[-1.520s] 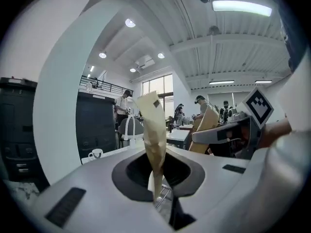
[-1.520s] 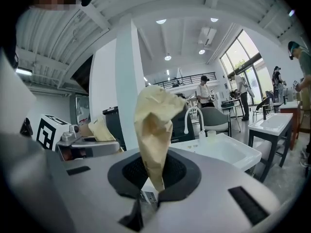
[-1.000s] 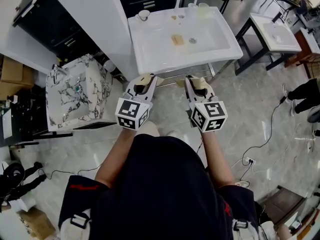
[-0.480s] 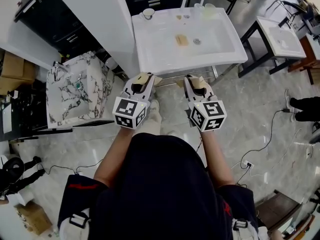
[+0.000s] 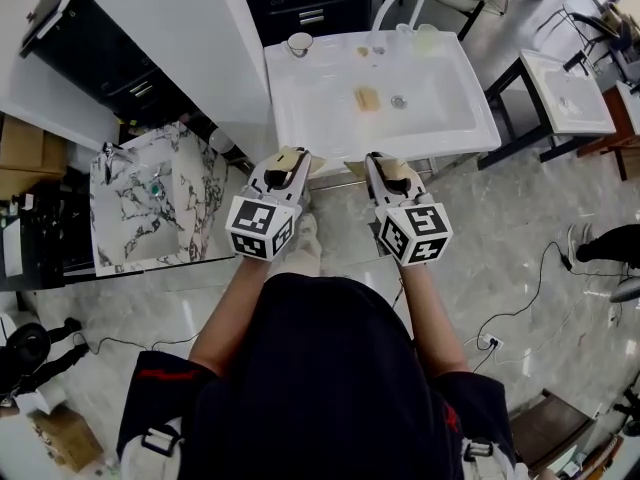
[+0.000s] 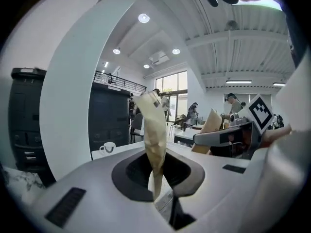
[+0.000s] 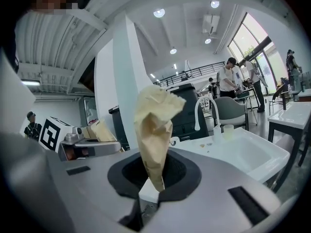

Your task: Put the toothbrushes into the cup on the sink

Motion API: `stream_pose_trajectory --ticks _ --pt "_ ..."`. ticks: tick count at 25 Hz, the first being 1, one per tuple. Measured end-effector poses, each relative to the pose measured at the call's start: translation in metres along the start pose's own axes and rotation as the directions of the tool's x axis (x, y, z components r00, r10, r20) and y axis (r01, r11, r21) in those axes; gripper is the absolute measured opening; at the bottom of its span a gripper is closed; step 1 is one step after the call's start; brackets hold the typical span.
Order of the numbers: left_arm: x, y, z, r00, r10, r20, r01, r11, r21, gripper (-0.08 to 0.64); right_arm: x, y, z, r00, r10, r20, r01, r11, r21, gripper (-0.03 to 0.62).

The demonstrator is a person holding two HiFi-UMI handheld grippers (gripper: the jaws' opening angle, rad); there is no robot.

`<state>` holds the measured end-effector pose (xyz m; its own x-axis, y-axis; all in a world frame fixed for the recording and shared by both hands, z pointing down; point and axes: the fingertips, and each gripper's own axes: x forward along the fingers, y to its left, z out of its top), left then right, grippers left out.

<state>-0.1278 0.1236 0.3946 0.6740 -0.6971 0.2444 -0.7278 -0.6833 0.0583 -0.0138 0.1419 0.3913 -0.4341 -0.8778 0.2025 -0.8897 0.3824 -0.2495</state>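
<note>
Sink (image 5: 300, 113) shifted up-frame; white cup (image 5: 300, 43) stands upright.

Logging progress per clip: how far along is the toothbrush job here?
Nothing looks done: no toothbrush shows in the white cup on the sink. Nothing in hand: left gripper and right gripper are shut, empty, short of the sink. All remains.

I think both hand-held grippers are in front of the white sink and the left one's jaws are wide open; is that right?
No: the left hand-held gripper has its jaws shut, not wide open, as the left gripper view shows. The rest stands.
</note>
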Motion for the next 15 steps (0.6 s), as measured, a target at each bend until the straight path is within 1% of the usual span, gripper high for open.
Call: stream_pose_trajectory --ticks 6,15 --pt "0.03 0.036 0.005 1.0 0.012 -0.009 -0.012 1.0 -0.017 0.037 0.046 -0.012 0.012 1.0 0.013 -0.019 -0.013 1.0 -0.001 0.052" --pt "0.072 0.089 0.016 0.999 -0.02 -0.03 0.019 0.999 -0.03 0.037 0.114 -0.024 0.026 0.998 0.013 -0.069 -0.012 1.0 0.012 0.051"
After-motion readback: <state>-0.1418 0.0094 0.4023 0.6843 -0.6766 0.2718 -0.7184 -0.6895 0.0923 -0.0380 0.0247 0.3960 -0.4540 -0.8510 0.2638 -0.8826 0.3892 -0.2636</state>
